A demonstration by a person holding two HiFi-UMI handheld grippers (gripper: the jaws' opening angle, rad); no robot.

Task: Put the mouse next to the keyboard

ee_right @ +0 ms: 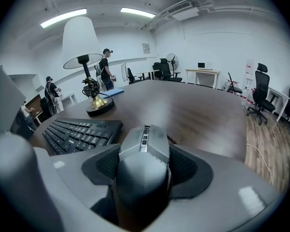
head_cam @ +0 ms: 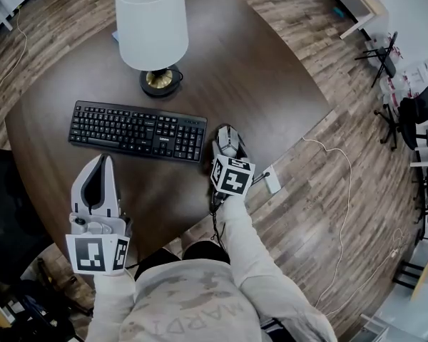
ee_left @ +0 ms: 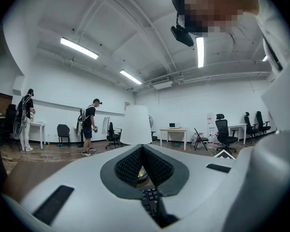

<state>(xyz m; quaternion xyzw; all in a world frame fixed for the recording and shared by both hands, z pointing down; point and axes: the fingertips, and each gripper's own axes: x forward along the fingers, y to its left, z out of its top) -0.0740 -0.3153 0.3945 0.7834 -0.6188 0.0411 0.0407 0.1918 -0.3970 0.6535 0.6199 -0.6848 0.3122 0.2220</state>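
Mouse (head_cam: 228, 141): one is counted; it is held just off the right end of the keyboard, over the near right part of the table, close to the table's edge. Whether it touches the tabletop cannot be told.
Right gripper (head_cam: 229, 155): its jaws are closed against the two sides of the mouse, which sits between the pads and points forward, away from the person, its scroll wheel on top.
Left gripper (head_cam: 102, 161): its jaws are brought together at the tips and nothing is held between them. It is kept over the near edge of the table, in front of the keyboard's left half and well apart from the mouse.
Keyboard (head_cam: 137, 130): one, black, is laid flat across the middle of the table.
Lamp (head_cam: 151, 27): one, with a white shade and a brass base, is stood behind the keyboard.
Table (head_cam: 257, 77): one, dark brown.
Grippers counted: two.
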